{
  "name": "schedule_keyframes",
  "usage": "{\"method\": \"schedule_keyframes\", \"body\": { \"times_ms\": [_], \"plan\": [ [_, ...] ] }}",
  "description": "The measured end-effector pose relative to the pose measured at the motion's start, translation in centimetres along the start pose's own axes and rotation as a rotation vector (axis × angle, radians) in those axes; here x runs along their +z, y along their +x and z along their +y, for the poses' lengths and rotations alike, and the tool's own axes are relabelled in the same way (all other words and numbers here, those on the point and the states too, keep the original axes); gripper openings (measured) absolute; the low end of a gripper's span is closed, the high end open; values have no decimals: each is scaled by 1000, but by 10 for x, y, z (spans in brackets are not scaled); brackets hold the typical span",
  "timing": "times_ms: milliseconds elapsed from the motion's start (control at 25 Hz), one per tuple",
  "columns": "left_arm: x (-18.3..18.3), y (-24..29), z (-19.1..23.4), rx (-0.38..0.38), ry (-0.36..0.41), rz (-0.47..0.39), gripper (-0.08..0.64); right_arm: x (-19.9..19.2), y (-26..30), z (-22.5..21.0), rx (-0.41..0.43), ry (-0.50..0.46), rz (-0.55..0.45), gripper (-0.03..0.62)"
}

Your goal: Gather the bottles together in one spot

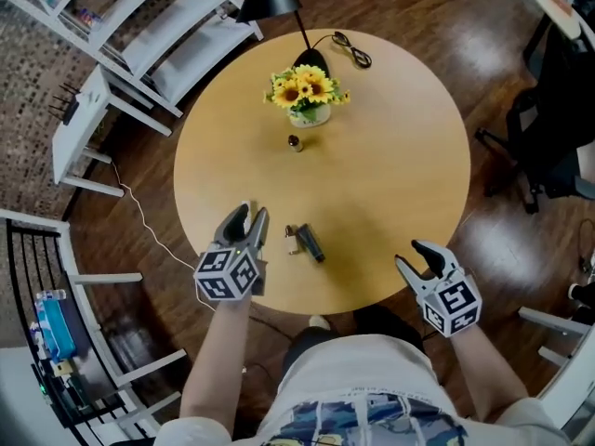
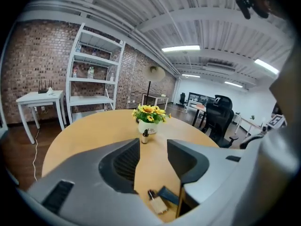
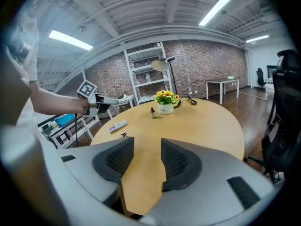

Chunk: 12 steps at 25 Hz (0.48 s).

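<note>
Bottle [image 1: 295, 143] upright beside sunflower vase [image 1: 310, 112], lying bottle [image 1: 311, 244] by spread left gripper [image 1: 253, 214], right gripper [image 1: 415, 256] spread

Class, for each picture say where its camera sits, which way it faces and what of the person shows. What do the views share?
Head view: on the head, facing steeply down on the table; forearms, left tongs and right tongs show.
Left gripper view: rides the left tongs, facing the sunflower vase between open jaws.
Right gripper view: rides the right tongs, facing across the table; the left forearm shows.
Shared: vase and small bottle.
</note>
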<state>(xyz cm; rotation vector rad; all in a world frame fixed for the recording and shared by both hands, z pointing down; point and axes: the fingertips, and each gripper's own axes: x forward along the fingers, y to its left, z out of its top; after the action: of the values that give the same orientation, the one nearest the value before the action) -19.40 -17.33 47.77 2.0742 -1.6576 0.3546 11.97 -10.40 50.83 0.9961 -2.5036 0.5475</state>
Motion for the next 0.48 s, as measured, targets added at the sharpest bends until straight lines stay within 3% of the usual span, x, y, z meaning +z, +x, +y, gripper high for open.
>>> {"method": "schedule_keyframes", "body": {
  "times_ms": [160,320,480],
  "plan": [
    [-45,-79,-14,2,48,51,181,2,-15,34,-35,-25,-18,206],
    [-77,-152,-23,-39,-12,38,181,3,-37,79,-72,-49,-30,207],
    [-117,-222,-33,-57,-20,44,181,-8,-60,130,-90,-63,-35,206]
  ]
}}
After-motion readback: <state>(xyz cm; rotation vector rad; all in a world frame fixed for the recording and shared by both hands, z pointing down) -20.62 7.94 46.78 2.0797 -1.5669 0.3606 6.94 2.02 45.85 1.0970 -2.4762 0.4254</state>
